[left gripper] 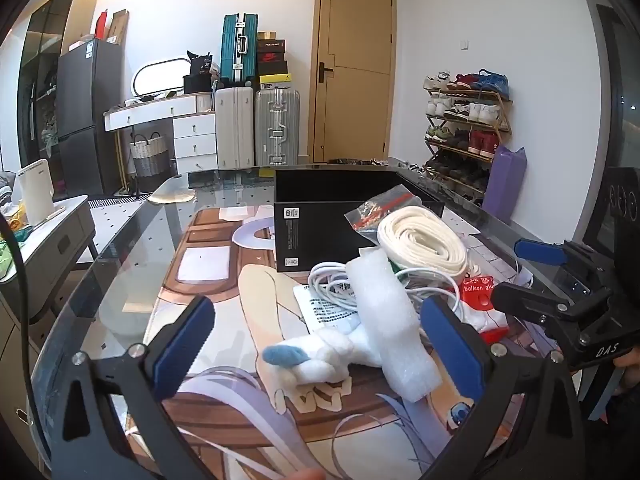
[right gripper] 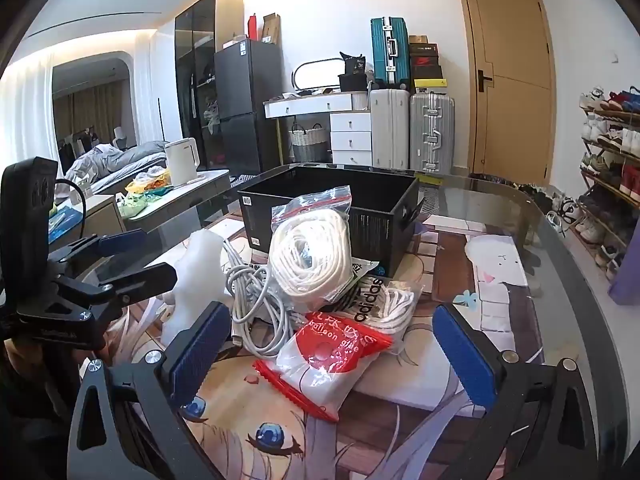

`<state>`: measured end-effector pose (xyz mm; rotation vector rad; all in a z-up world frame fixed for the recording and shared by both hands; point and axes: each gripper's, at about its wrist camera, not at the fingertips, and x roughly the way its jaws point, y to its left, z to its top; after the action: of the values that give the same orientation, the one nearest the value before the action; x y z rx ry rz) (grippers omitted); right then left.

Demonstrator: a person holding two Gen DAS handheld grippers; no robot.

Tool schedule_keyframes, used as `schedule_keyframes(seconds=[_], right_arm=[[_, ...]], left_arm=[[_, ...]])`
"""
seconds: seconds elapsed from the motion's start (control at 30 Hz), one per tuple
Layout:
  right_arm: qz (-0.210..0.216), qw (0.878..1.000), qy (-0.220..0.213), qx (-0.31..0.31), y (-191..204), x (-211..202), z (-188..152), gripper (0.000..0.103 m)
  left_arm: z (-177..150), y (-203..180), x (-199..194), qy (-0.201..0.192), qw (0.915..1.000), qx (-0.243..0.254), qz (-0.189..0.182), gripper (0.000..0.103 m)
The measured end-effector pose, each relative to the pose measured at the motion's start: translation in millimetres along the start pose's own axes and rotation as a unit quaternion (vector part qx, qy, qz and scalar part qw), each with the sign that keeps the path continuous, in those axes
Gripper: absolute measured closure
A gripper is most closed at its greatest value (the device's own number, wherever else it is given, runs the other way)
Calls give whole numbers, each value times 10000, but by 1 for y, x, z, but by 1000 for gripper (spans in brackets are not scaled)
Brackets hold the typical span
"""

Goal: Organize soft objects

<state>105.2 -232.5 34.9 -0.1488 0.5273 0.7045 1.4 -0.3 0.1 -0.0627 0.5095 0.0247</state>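
Note:
A pile of soft things lies on the glass table in front of an open black box (left gripper: 320,220) (right gripper: 360,216). In the left wrist view I see a white plush toy with a blue tip (left gripper: 312,356), a white foam sheet (left gripper: 388,328), grey-white cables (left gripper: 332,284) and a bagged coil of white rope (left gripper: 424,240). My left gripper (left gripper: 316,344) is open, its jaws on either side of the plush toy and foam. My right gripper (right gripper: 332,348) is open over a red-and-white balloon glue bag (right gripper: 332,356). The rope bag (right gripper: 312,252) and cables (right gripper: 256,304) lie behind it.
An anime-print mat (right gripper: 460,264) covers the table. A printed leaflet (left gripper: 320,308) and an adidas item (right gripper: 368,300) lie under the pile. A side table with a white kettle (right gripper: 182,160) stands left; a shoe rack (left gripper: 464,128) and a purple bag (left gripper: 504,184) stand right.

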Motion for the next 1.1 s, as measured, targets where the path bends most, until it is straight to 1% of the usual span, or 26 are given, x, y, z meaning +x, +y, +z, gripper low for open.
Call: schedule_keyframes(seconds=[0.03, 0.07, 0.2, 0.6, 1.1], right_arm=[[-57, 9999, 41, -142, 1, 0, 0, 0], [-74, 9999, 28, -143, 1, 0, 0, 0], [-68, 9999, 36, -79, 3, 0, 0, 0], [-20, 10000, 47, -28, -1, 2, 1, 0], [0, 10000, 91, -10, -4, 5, -4, 0]], left_arm=[[0, 0, -1, -82, 10000, -5, -30, 0], [0, 0, 0, -77, 10000, -15, -35, 0], [4, -1, 3, -70, 10000, -44, -30, 0], [-2, -3, 0, -80, 9999, 59, -113, 0], [-2, -4, -2, -77, 9999, 97, -106, 0]])
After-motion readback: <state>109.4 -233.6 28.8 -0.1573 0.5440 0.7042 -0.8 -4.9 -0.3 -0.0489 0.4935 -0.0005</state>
